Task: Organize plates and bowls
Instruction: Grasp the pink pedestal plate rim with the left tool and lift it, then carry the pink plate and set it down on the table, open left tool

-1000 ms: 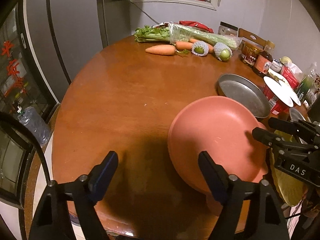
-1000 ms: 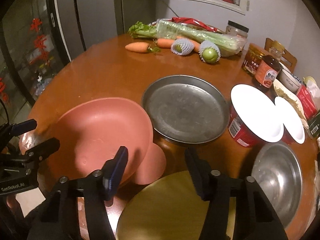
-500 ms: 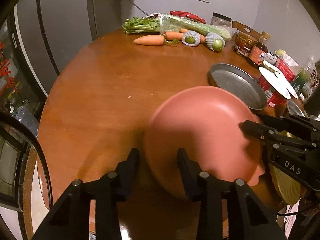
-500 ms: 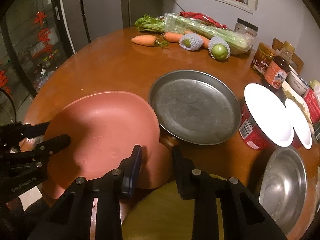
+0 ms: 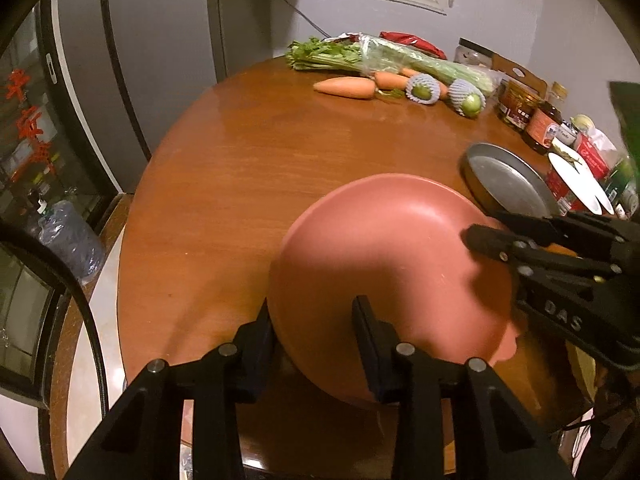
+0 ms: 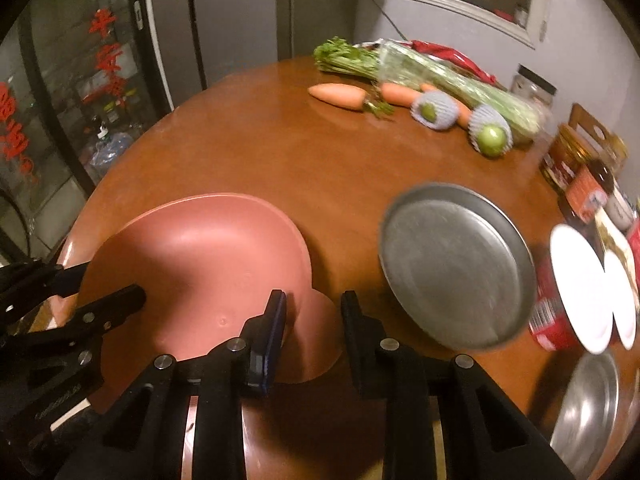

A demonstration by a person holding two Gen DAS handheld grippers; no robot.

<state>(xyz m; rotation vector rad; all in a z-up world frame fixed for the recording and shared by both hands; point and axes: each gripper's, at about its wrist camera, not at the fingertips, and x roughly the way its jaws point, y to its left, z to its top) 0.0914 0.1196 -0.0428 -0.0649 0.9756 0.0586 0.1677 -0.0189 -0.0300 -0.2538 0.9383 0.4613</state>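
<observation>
A large pink plate [image 5: 384, 264] is lifted and tilted above the round wooden table [image 5: 248, 184]. My left gripper [image 5: 314, 340] is shut on its near rim. In the right wrist view the pink plate [image 6: 200, 264] shows at lower left, with a smaller pink plate [image 6: 316, 340] under it. My right gripper [image 6: 314, 332] is shut on the pink plate's opposite rim; it also shows in the left wrist view [image 5: 488, 236]. A grey metal plate [image 6: 452, 268] lies to the right, and a steel bowl [image 6: 588, 412] at the lower right edge.
Carrots [image 6: 340, 96], celery [image 6: 420, 68] and net-wrapped fruit [image 6: 490, 132] lie at the table's far side. Jars and sauce bottles [image 6: 576, 172] and red tubs with white lids [image 6: 576, 292] stand at the right. A glass-door cabinet [image 6: 60, 100] is to the left.
Both grippers closed from wide open onto opposite rims of the large pink plate. The plate has been lifted and tilted off the smaller pink plate.
</observation>
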